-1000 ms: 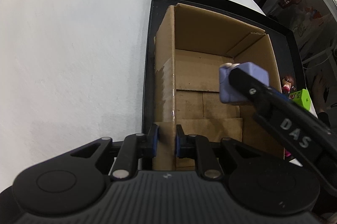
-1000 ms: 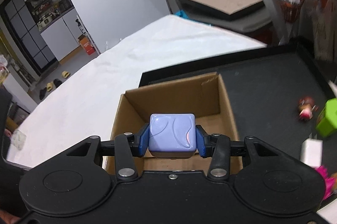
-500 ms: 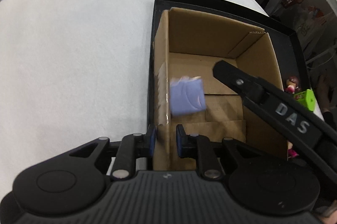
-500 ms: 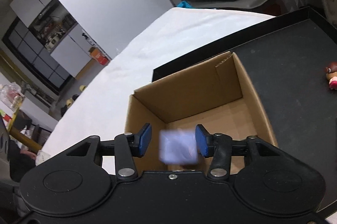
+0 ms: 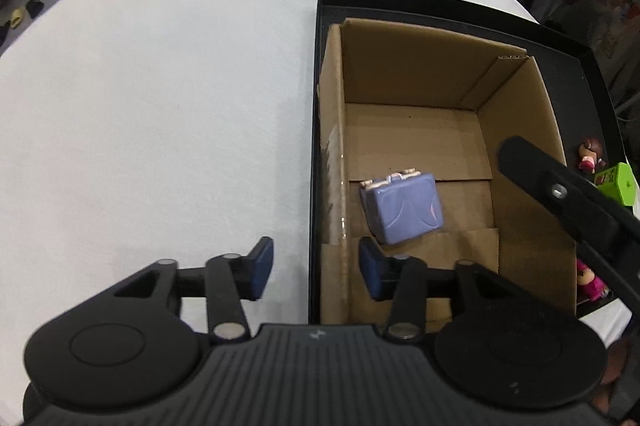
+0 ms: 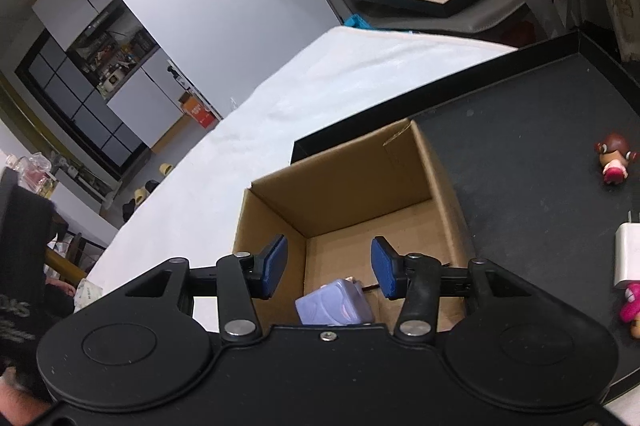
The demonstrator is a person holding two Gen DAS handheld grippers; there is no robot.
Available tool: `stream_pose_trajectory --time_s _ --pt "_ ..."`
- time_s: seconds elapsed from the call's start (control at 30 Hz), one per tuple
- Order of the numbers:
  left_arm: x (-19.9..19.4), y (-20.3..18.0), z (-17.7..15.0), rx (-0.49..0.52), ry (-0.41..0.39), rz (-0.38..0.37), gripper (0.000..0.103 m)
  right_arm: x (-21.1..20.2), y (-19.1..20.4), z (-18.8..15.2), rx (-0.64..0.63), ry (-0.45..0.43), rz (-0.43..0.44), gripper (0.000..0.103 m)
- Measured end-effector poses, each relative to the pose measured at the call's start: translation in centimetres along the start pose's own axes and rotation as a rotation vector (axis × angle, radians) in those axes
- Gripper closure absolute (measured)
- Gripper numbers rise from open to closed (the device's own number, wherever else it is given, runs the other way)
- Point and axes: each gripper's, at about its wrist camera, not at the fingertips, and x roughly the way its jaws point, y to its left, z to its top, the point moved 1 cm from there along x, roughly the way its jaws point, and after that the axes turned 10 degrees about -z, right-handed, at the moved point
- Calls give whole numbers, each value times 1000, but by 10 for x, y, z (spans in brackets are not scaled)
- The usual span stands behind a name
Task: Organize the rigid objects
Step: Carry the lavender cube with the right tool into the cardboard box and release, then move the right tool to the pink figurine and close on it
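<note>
On the white bench [image 5: 160, 106], a black tray [image 6: 540, 130] carries an open cardboard box [image 5: 516, 98], with a lilac block [image 5: 402, 208] lying on its floor. Left gripper [image 5: 316, 268] jaws have just been opening, straddling the box's near wall; right gripper [image 6: 328, 268] jaws stand apart, empty.
</note>
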Motion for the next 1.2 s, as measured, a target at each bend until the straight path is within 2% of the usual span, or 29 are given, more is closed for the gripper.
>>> stream_pose_trajectory --time_s 0.27,0.37,0.5,0.73,1.0,1.2 --pt "-15 -16 -1 42 -40 18 42 -20 -22 8 56 -46 -34 39" --pt "-19 -19 -2 42 -51 24 38 -25 -32 10 77 -55 -43 39" --pt "-23 -24 -3 24 -64 27 35 -29 -42 9 84 -66 -100 39" --pt "-23 -38 -4 30 -76 44 34 -34 -61 7 130 -66 -180 38" --pt "-24 -49 -7 42 -97 62 34 -38 -81 3 165 -55 -229 37" --pt "-22 -52 -8 53 -102 70 34 -33 -100 -2 158 -33 -353 37"
